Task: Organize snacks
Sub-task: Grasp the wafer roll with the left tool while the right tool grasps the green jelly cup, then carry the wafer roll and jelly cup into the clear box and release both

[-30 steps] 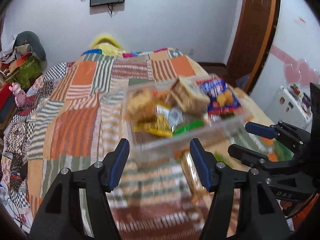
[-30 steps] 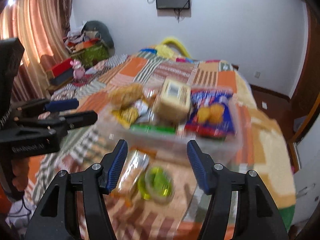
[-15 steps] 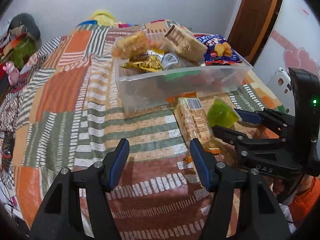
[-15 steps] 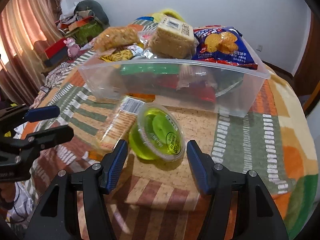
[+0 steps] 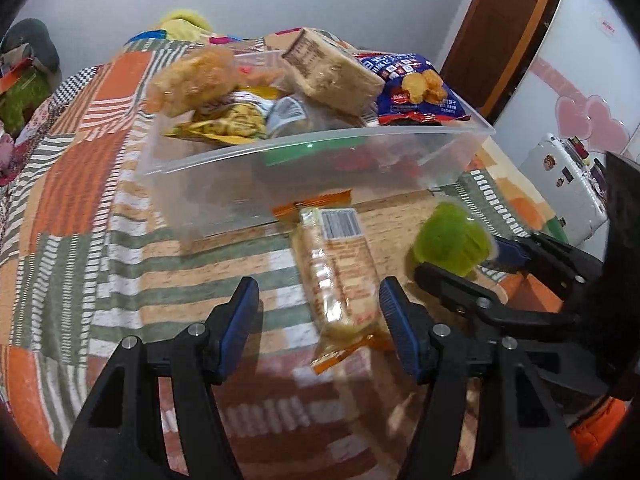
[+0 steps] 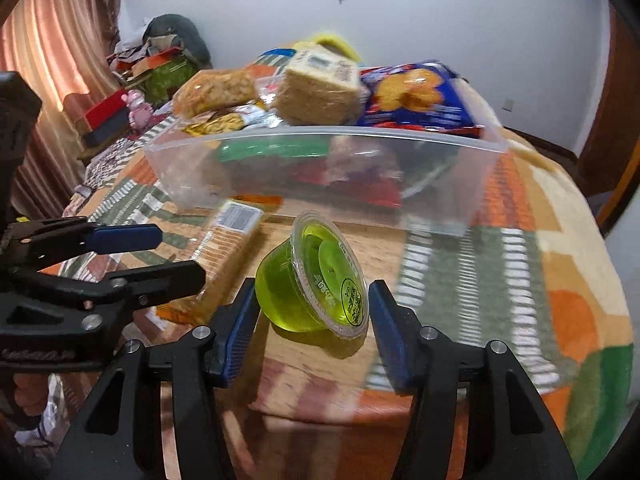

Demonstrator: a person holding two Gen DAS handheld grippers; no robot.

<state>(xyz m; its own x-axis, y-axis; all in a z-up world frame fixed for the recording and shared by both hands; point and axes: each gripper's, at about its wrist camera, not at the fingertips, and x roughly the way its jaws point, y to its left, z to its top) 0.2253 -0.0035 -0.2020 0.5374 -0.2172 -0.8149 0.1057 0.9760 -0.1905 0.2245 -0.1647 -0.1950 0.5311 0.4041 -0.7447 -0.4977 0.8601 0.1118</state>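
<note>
A clear plastic bin (image 5: 320, 168) heaped with snack packs stands on a patchwork blanket (image 5: 72, 184); it also shows in the right wrist view (image 6: 320, 168). In front of it lie a long cracker pack (image 5: 340, 276) and a green jelly cup (image 5: 452, 246) tipped on its side. My left gripper (image 5: 318, 320) is open, its fingers around the near end of the cracker pack (image 6: 224, 248). My right gripper (image 6: 312, 332) is open, with the jelly cup (image 6: 312, 284) between its fingers. Each gripper shows in the other's view.
The blanket (image 6: 520, 264) drops away at the right edge. A pile of clothes and boxes (image 6: 152, 64) lies at the far left. A wooden door (image 5: 500, 24) and a white appliance (image 5: 560, 192) stand at the right.
Both grippers have come down and forward from above the bin. The left now straddles the cracker pack and the right straddles the jelly cup.
</note>
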